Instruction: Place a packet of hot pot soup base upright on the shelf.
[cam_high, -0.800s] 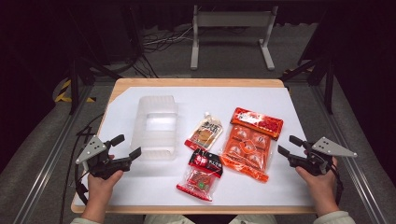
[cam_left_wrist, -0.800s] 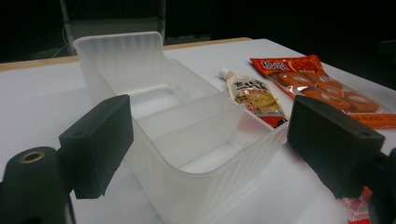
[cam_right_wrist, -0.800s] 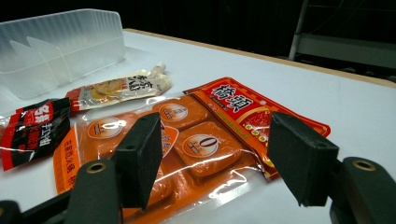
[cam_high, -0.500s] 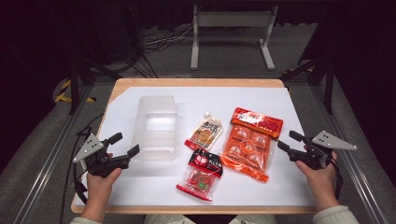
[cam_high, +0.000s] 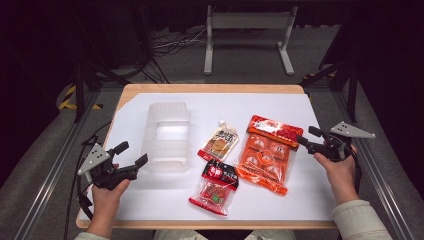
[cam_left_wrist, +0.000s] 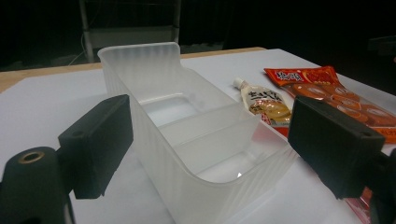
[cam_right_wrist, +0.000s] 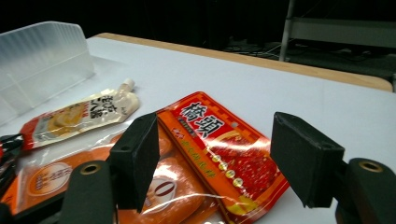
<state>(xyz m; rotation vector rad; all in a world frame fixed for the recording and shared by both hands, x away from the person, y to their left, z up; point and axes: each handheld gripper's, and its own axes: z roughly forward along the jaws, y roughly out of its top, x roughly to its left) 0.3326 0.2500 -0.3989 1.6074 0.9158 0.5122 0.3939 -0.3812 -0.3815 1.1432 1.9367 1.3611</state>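
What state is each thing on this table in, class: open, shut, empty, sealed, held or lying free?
Clear plastic bin: upright, empty.
Spouted pouch: lying flat, capped.
Orange snack pack: lying flat, looks sealed.
Red-and-black packet: lying flat, looks sealed.
Left gripper: open, holding nothing.
Right gripper: open, holding nothing.

A clear plastic bin (cam_high: 166, 137) with a ribbed wall and a low divider stands upright and empty on the white table (cam_high: 310, 200). To its right lie flat a beige spouted pouch (cam_high: 219, 142), a big orange packet (cam_high: 265, 153) and a red-and-black packet (cam_high: 215, 186), each just beside the next.
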